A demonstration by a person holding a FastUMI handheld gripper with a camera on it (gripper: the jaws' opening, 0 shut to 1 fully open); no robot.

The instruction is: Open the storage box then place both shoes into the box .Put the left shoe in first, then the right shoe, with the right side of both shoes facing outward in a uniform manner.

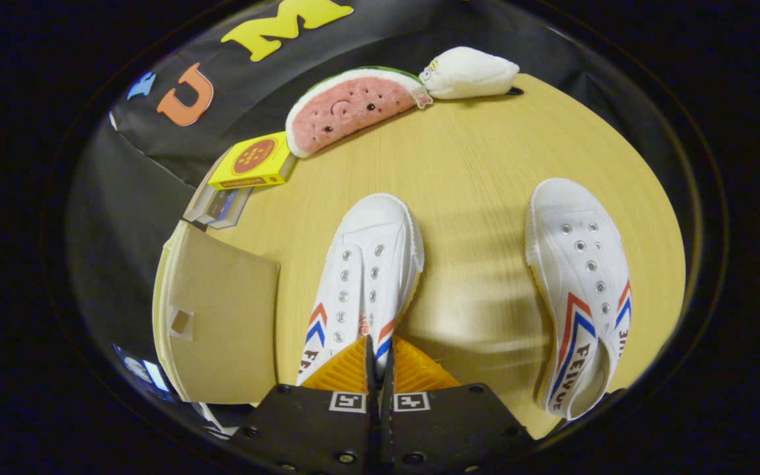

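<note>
My tool [378, 359] sits low over the counter [479, 165] with its fingers drawn nearly together, only a thin slit between them, and they appear to pinch the heel rim of the near shoe [363, 264]. I cannot be sure both fingers truly press on the fabric, since the heel is hidden under them. That shoe lies straight ahead of the fingers, toe pointing away from me, sole down on the wood, its eyelets and striped side marks showing.

The second shoe [581, 284] lies well off to the right of the tool, apart from the first, toe also pointing away, tipped slightly so its opening faces the fingers' side.

Left of the near shoe, just beside it, I see the storage box [221, 316], a flat brown cardboard surface with a small taped patch; its lid looks shut.

Beyond the shoes, at the far side of the counter, lie a yellow carton [254, 161], a watermelon-slice plush [350, 105] and a white plush [469, 72], the two plush toys touching end to end.
</note>
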